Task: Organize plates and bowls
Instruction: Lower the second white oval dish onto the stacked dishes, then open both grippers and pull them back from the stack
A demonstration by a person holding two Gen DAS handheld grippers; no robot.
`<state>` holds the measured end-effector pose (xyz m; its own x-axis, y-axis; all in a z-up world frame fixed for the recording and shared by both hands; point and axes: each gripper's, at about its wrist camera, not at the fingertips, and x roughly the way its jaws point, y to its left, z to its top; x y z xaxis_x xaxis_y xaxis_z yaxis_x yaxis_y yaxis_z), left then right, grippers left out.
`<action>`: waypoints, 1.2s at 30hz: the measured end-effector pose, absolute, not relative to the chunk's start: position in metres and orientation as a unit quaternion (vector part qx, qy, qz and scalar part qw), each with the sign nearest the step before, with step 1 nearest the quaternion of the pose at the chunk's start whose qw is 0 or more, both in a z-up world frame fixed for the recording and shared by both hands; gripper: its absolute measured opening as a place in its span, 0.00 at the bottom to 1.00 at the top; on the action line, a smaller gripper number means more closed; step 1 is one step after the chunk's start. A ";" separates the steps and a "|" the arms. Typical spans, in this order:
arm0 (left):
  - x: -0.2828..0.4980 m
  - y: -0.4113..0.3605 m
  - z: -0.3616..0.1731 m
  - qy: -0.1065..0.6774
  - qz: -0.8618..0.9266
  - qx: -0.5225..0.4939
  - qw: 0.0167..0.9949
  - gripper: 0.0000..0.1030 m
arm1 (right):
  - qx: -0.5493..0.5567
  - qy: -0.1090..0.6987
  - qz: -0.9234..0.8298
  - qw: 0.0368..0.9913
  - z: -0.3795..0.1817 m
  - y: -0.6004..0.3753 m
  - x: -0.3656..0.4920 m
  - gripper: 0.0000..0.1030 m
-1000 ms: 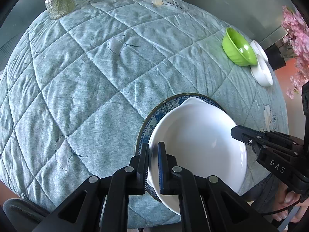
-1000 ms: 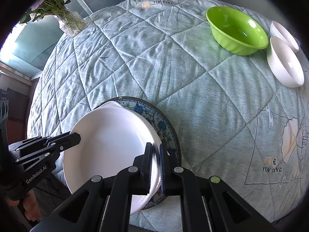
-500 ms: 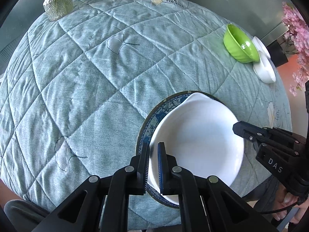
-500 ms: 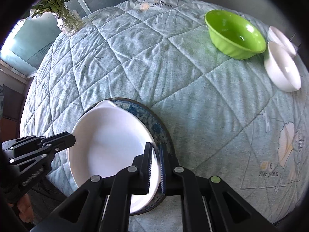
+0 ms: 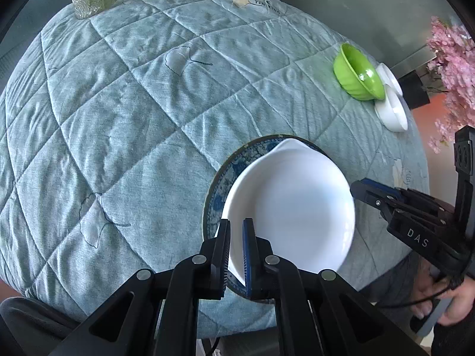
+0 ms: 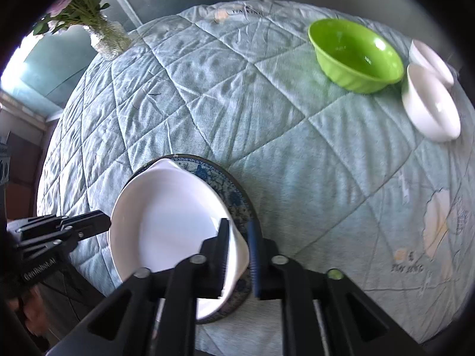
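Gripping the near rim of the white dish [image 5: 289, 204], the left gripper [image 5: 236, 252] is closed on it. The right gripper [image 6: 239, 256] stands slightly open around the opposite rim. The dish lies on the blue plate [image 5: 221, 187], on the quilted table [image 5: 118, 118].

White dish [image 5: 291, 207], blue-patterned plate [image 5: 221, 190], green bowl [image 6: 356, 55].
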<state>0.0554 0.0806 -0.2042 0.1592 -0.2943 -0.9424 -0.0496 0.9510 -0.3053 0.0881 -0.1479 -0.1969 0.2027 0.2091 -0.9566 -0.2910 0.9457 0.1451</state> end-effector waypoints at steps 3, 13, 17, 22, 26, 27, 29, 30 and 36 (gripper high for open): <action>0.053 0.082 -0.204 0.644 -0.087 -0.137 0.748 0.05 | -0.035 0.609 0.169 0.774 -0.196 -0.156 0.087 0.24; 0.035 0.082 -0.119 0.546 0.000 -0.044 0.837 0.99 | -0.026 0.551 0.094 0.829 -0.147 -0.209 0.071 0.90; 0.031 0.069 -0.087 0.524 0.005 -0.024 0.851 0.99 | -0.036 0.563 0.067 0.823 -0.126 -0.231 0.068 0.90; 0.028 0.032 -0.059 0.516 -0.036 -0.030 0.856 0.52 | -0.036 0.567 0.061 0.821 -0.108 -0.245 0.050 0.90; 0.026 -0.005 -0.042 0.507 -0.074 -0.033 0.858 0.11 | -0.059 0.551 0.025 0.832 -0.093 -0.251 0.035 0.37; 0.028 -0.016 -0.037 0.496 -0.077 -0.028 0.864 0.18 | -0.055 0.551 0.020 0.832 -0.089 -0.255 0.034 0.35; 0.030 -0.032 -0.028 0.483 -0.080 -0.017 0.872 0.58 | -0.031 0.546 0.035 0.836 -0.082 -0.263 0.034 0.42; 0.033 -0.042 -0.022 0.476 -0.079 -0.011 0.876 0.93 | -0.023 0.542 0.041 0.839 -0.078 -0.267 0.035 0.51; 0.061 -0.073 -0.010 0.470 -0.086 0.010 0.878 0.99 | -0.005 0.512 0.036 0.858 -0.062 -0.281 0.044 0.99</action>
